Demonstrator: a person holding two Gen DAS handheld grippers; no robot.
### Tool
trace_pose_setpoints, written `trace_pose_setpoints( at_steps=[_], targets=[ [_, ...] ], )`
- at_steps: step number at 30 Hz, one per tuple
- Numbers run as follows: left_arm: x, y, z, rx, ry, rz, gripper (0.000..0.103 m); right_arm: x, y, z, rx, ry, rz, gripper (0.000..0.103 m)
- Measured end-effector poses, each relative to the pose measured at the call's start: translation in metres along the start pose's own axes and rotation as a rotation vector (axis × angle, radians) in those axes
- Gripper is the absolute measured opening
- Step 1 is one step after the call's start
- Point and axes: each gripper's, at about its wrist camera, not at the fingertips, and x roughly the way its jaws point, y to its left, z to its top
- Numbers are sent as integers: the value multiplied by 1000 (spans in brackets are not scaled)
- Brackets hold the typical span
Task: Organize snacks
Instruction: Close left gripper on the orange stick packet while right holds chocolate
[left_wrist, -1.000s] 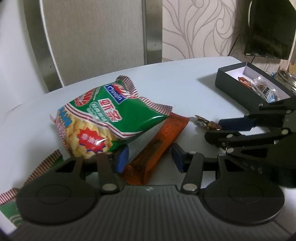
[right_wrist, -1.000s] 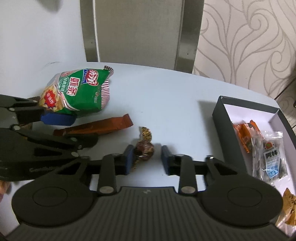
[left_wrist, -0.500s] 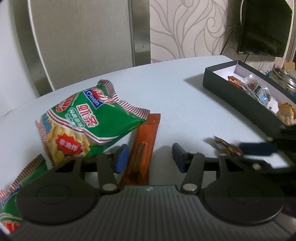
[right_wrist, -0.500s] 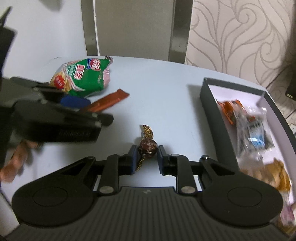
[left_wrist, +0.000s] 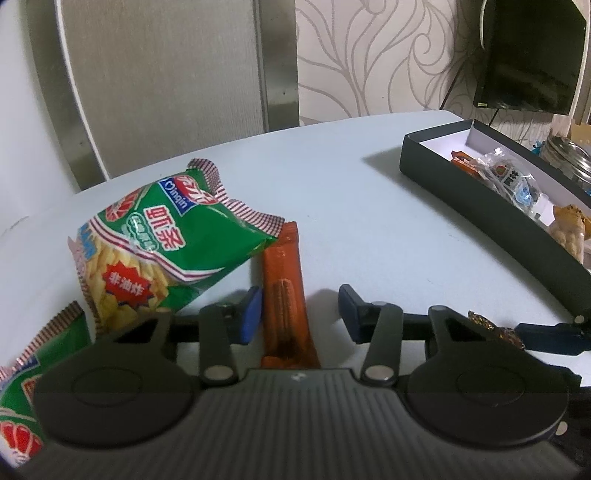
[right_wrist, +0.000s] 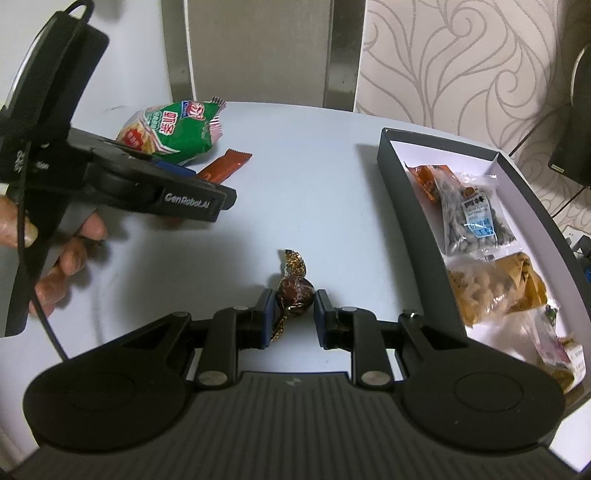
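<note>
A pale, rounded desk (right_wrist: 314, 155) carries everything. Along its right side lies a dark, open box (right_wrist: 410, 206) with a white floor, holding several small snack packets (right_wrist: 476, 218), among them a clear pack of seeds and a yellowish pack of nuts. At the far left of the desk lies a green chip bag (left_wrist: 162, 251) with red and white trim; a second green bag (left_wrist: 33, 373) shows at the left wrist view's lower left edge. Just beside the first bag, partly tucked under its corner, lies a long orange snack bar (left_wrist: 286, 295). The left tongs (left_wrist: 299, 314) stand apart, straddling the near end of that bar without pressing it. A bare hand (right_wrist: 62, 251) grips the left tool's handle. Near the middle of the desk, the right tongs (right_wrist: 295, 314) are together around a small brown, foil-wrapped candy (right_wrist: 295, 290), both blue pads touching its round body while its twisted gold ends stick out ahead and below.
</note>
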Motion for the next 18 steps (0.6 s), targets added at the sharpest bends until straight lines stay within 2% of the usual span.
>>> trace_pose_setpoints(
  at_steps=[2,5,10,13,15,18],
  targets=[
    [-1,1,-1,-4,-1,0,50,-2,2,-1,-1,1,-3,26],
    [-1,1,-4,-15,-9,18,58,-5,3,-4,-6,0,-10,26],
    [-2,1,-4,-6,-14,15,56,-6,3,-10,-7,3,-29,26],
    [-3,-1,-5,-1,-16,10,49,-7,5,-11,-16,1,-39,26],
    [-5,-4,-5,7,-21,-1,37,-8,5,-12,-15,2,-41,26],
    [-6,-9,-6,21,-25,-2,29,-11,5,-14,-10,1,-40,26]
  ],
)
